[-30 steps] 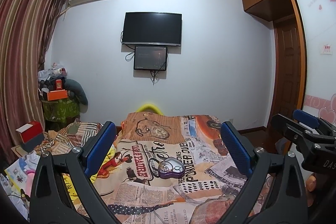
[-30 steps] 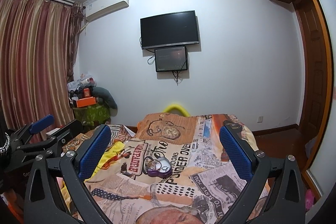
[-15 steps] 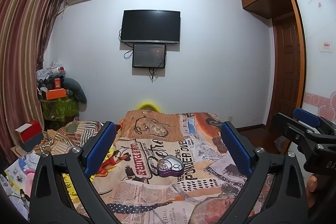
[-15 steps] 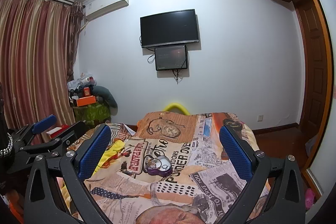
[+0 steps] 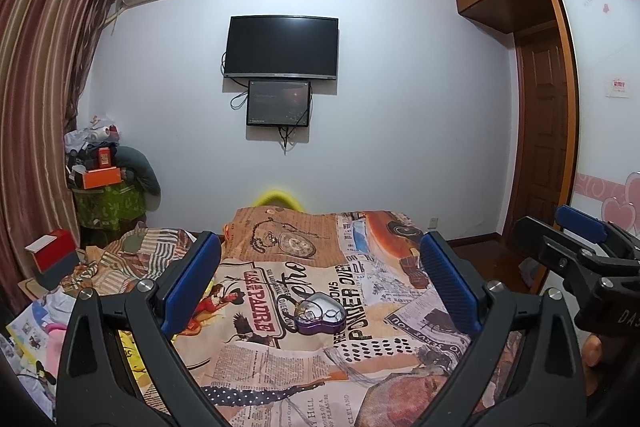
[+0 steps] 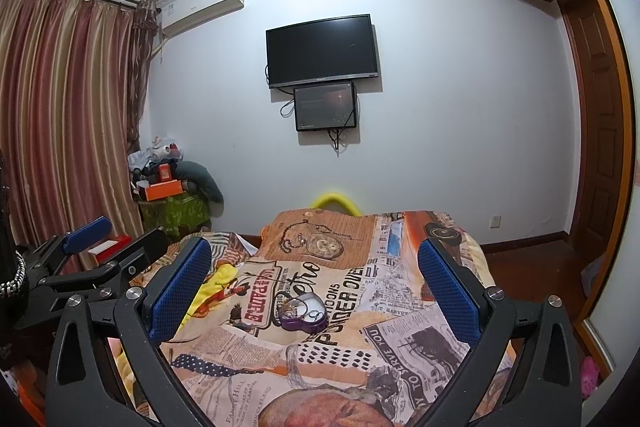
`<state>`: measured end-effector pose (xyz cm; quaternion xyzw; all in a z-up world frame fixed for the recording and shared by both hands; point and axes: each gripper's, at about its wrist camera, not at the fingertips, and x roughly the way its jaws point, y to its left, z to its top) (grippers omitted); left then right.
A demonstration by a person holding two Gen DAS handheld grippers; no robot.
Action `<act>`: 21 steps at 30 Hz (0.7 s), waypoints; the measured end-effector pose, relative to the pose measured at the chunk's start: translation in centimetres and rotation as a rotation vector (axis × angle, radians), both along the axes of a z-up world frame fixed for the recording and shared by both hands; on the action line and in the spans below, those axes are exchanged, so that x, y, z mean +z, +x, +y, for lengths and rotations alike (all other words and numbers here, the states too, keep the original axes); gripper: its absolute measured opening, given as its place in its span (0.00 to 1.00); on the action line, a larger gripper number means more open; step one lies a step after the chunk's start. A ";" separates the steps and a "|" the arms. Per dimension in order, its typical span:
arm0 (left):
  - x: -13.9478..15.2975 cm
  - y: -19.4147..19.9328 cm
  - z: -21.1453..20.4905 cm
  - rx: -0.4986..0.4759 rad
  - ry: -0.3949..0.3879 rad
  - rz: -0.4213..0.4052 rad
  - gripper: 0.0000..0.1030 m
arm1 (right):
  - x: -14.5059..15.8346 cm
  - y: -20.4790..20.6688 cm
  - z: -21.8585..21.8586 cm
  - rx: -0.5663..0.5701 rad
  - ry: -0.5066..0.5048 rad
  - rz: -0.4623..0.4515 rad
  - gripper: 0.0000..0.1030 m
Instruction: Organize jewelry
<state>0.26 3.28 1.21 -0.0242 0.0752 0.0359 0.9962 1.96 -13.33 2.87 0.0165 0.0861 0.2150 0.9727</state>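
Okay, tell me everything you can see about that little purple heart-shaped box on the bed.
The heart-shaped box is a small, shallow tin with glossy purple walls that look like metal. It is open, with no lid in view. Its pale inside holds a loose tangle of thin chain and rings, too small to tell apart. It lies flat on the newspaper-print bedspread, roughly mid-bed. Nothing else touches it: the left gripper and the right gripper are both open and well short of it.

Bed (image 5: 360, 367) covered by newspaper-print quilt (image 5: 256, 359). Purple heart-shaped tin (image 5: 320, 315), open, rests on quilt near centre; jewelry inside, details indistinct.
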 end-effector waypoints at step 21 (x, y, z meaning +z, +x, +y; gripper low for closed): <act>-0.2 0.0 0.0 -0.018 0.005 0.002 0.97 | -0.2 0.5 -0.4 -0.019 0.017 0.006 0.99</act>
